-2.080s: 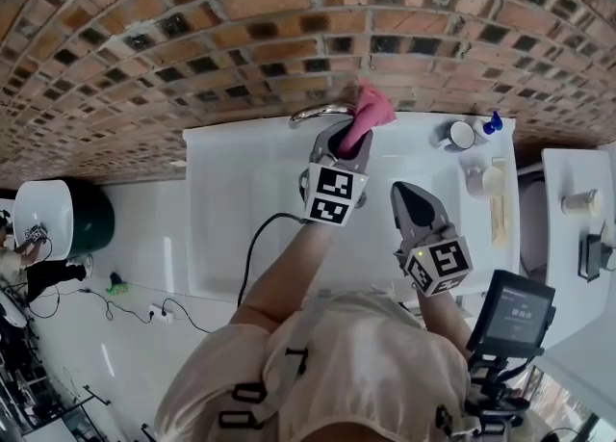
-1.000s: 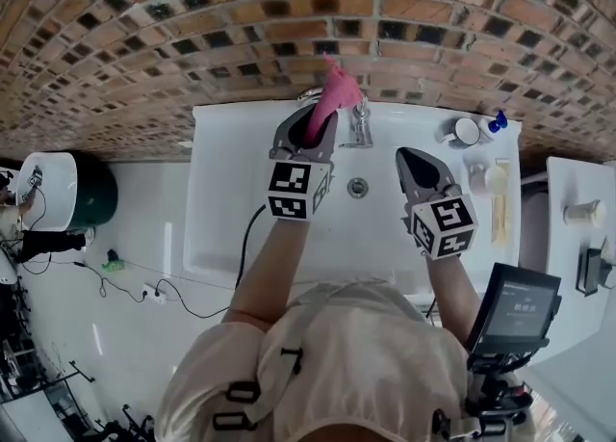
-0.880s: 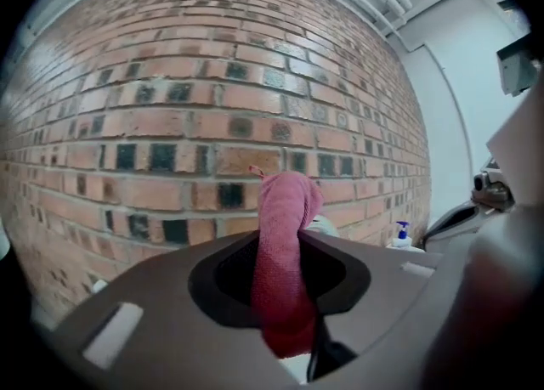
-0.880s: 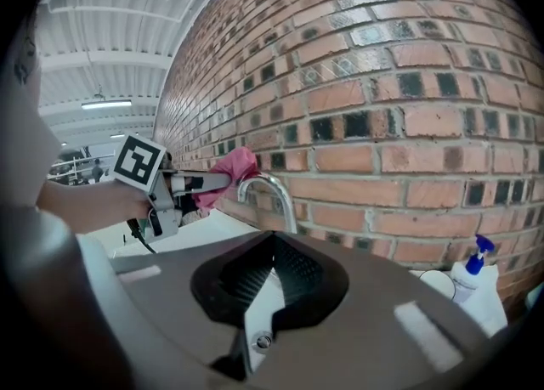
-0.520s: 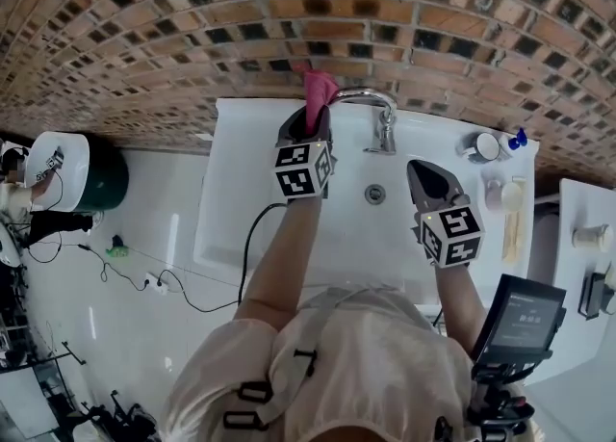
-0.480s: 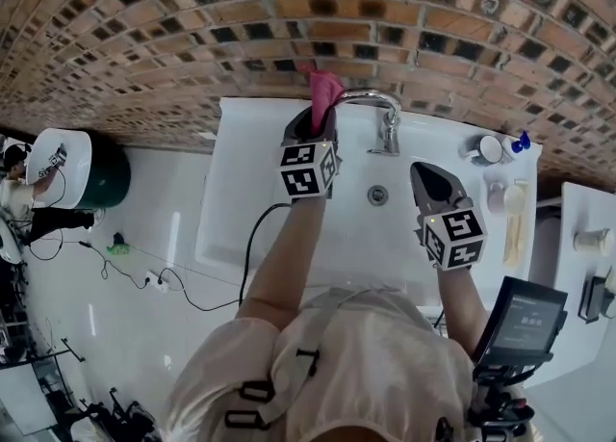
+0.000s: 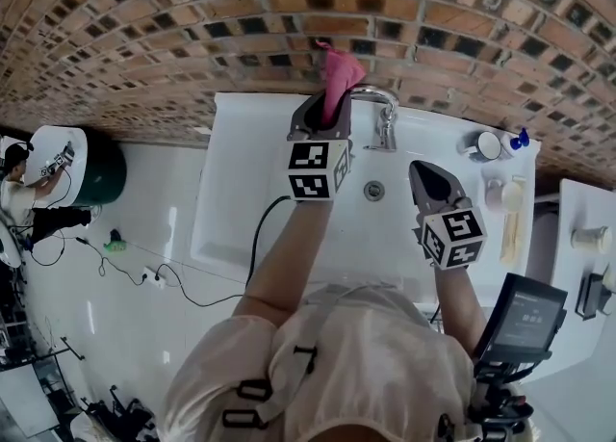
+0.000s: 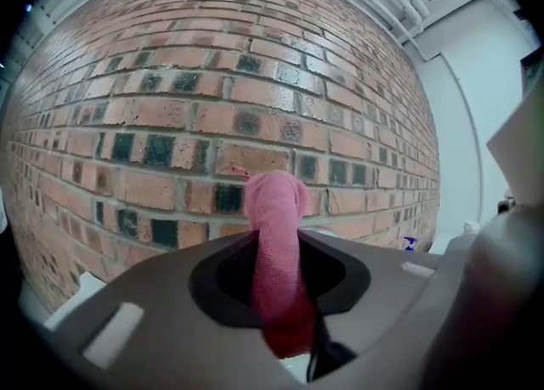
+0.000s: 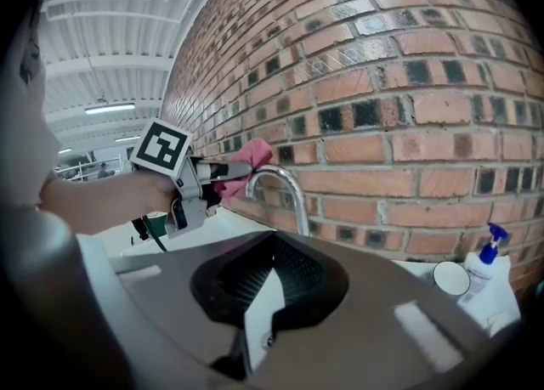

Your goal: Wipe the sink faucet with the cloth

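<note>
My left gripper (image 7: 324, 115) is shut on a pink cloth (image 7: 339, 74). The cloth sticks out past the jaws toward the brick wall. In the right gripper view the cloth (image 9: 246, 157) lies against the top left of the chrome faucet spout (image 9: 285, 186), with the left gripper (image 9: 206, 172) just left of it. Through the left gripper view only the cloth (image 8: 274, 210) and bricks show beyond the left gripper (image 8: 277, 248). The faucet (image 7: 382, 111) stands at the back of the white sink (image 7: 231, 199). My right gripper (image 7: 423, 176) hovers over the basin's right side, shut and holding nothing.
A drain (image 7: 374, 191) sits in the basin's middle. A white cup (image 7: 479, 145) and a blue-topped pump bottle (image 7: 520, 139) stand on the sink's right ledge. The brick wall (image 7: 192, 36) runs close behind the faucet. A screened device (image 7: 525, 317) is at the lower right.
The left gripper with the cloth has shifted right, from beside the spout's left end onto the spout's arch. The right gripper has stayed over the basin.
</note>
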A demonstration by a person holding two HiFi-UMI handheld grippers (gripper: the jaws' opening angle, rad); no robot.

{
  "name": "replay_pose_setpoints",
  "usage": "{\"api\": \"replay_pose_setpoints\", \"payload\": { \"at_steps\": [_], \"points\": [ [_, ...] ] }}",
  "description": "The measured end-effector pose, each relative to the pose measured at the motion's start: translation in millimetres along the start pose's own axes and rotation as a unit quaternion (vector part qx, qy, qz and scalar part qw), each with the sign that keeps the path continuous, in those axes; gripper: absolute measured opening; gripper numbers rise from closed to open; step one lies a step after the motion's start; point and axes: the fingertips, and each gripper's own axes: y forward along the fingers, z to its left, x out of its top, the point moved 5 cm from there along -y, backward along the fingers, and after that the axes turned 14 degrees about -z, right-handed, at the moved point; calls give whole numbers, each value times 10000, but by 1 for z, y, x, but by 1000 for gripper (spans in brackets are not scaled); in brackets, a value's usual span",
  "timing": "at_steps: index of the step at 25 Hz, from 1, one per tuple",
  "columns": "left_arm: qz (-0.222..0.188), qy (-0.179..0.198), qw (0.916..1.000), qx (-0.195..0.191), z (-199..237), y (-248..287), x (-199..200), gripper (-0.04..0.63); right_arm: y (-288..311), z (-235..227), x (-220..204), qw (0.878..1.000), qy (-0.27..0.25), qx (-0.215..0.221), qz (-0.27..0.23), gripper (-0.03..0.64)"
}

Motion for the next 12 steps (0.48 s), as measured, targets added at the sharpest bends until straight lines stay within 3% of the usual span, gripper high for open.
{"api": "replay_pose_setpoints", "payload": {
  "at_steps": [3, 6, 12],
  "points": [
    [-158, 52, 9997, -193, -16, 4, 5, 103, 0, -3, -3, 10000, 40, -21, 26, -6],
    [-318, 497, 9973, -434, -37, 6, 3, 103, 0, -5, -4, 10000, 39, -39, 49, -6],
    [100, 814, 9909, -1072, -78, 15, -30, 103, -3, -16, 3, 9999, 26, -94, -53, -6]
  ]
}}
